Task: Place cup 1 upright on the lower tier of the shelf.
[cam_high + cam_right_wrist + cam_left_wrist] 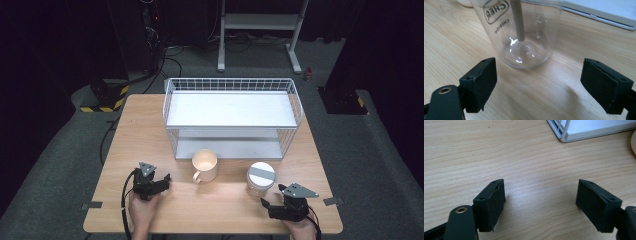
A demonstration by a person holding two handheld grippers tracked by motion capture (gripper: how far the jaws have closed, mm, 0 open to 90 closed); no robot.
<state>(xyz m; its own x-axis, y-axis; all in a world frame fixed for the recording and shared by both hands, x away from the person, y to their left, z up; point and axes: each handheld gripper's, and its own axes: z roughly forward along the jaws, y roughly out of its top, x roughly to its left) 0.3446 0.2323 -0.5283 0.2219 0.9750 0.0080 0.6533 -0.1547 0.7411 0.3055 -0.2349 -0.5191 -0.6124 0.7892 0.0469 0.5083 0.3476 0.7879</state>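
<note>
Two grippers sit low at the near edge of the table [150, 210] in the high view. The right gripper [270, 207] is just beside a clear jar [261, 180] with a white lid and a grey strip across it. The left gripper [162, 181] rests apart from a cream mug [205, 166]. Both vessels stand in front of a white wire rack [232, 117].

In the left gripper view, the jaws stand wide over bare wood, nothing between them, with a corner of the rack [564, 133] ahead.

In the right gripper view, the jaws are spread wide and empty. The jar [521, 37] stands upright just ahead, between their lines but untouched. It looks empty, so probably light and easily tipped. The smooth, stiff wall may slip. A level grip across the middle of the body, below the lid, seems safest.
</note>
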